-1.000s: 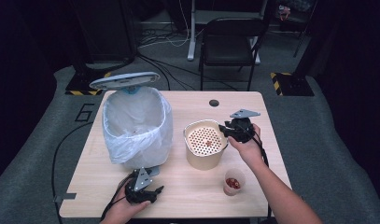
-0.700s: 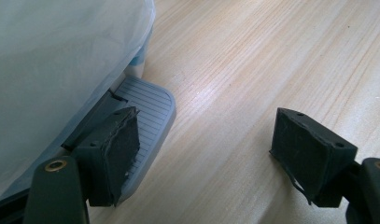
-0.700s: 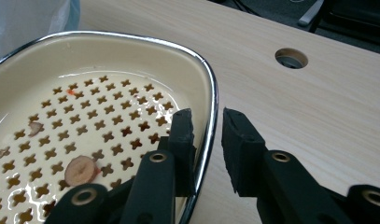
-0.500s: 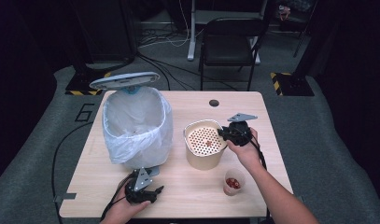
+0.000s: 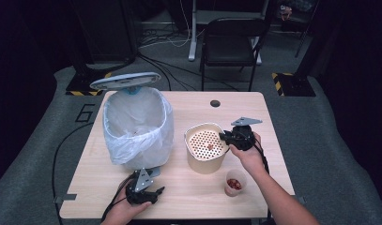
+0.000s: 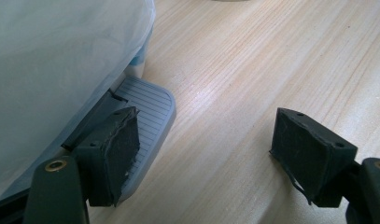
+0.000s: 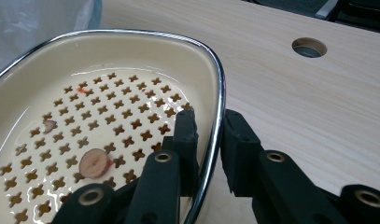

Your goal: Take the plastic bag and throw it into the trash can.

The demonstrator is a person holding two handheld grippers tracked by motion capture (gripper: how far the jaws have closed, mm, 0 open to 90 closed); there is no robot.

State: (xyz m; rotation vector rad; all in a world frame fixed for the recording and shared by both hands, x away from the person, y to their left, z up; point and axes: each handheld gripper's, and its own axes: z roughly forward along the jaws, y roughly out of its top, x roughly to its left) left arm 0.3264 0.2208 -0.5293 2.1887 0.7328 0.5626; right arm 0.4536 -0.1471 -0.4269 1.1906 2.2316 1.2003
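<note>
- The right gripper (image 7: 208, 140) was clamped on the chrome-edged rim of a cream strainer bowl (image 7: 131, 65), one jaw inside, one outside.
- The bowl's floor was pierced with cross-shaped holes.
- A pale fruit slice (image 7: 94, 163) lay on the holes; a smaller scrap (image 7: 49, 124) lay farther left.
- A wooden table (image 7: 295, 102) with a round hole (image 7: 309, 47) stretched behind.
- Clear plastic (image 7: 33, 18) showed at top left.

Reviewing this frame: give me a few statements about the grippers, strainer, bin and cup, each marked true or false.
1. The right gripper has its fingers closed on the strainer rim. True.
2. The left gripper holds the bin pedal. False: its fingers are open, one beside the pedal.
3. The strainer holds a few food scraps. True.
4. The bin has its lid shut. False: the lid stands raised.
5. The small cup stands inside the strainer. False: it stands on the table.
</note>
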